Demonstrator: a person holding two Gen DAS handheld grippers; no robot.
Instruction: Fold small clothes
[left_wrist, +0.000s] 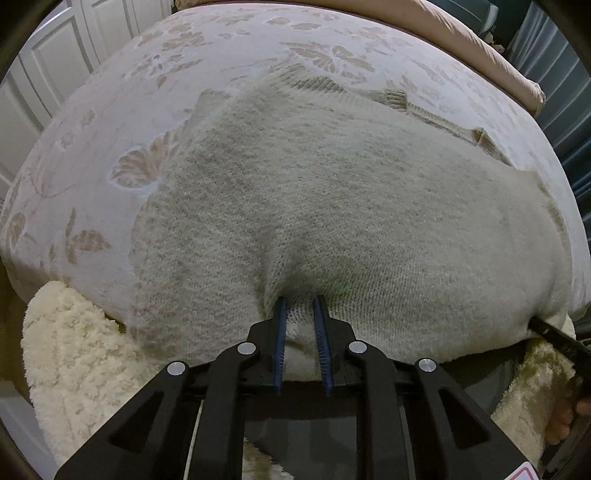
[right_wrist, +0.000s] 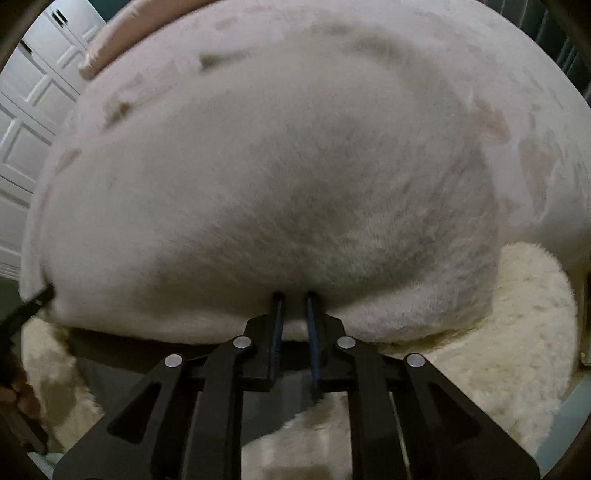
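Both hand-held grippers point steeply down at the near edge of a bed. On the left hand-held gripper (left_wrist: 300, 301) the blue-lined jaws stand only narrowly apart, and a tuck of the knitted sweater (left_wrist: 332, 206) is pinched between them, with creases running from the tips up into the cloth. On the right hand-held gripper (right_wrist: 294, 295) the jaws are likewise close together with the sweater's (right_wrist: 258, 192) hem between them, but that view is smeared by blur and it cannot be told whether the pads actually press on the cloth. The sweater, pale grey-white, lies spread flat on the bedspread (left_wrist: 110, 122), which is light with a beige leaf and flower pattern; the ribbed neckline lies at the far side and the hem hangs at the near edge of the bed, where the two grippers meet it well apart from each other. At the right edge of the left view the tip of the right gripper shows at the sweater's corner. A cream shaggy rug (left_wrist: 74, 350) lies on the floor below the bed's edge. White panelled doors (right_wrist: 33, 110) stand at the left, and a tan pillow (left_wrist: 480, 48) lies along the far side of the bed.
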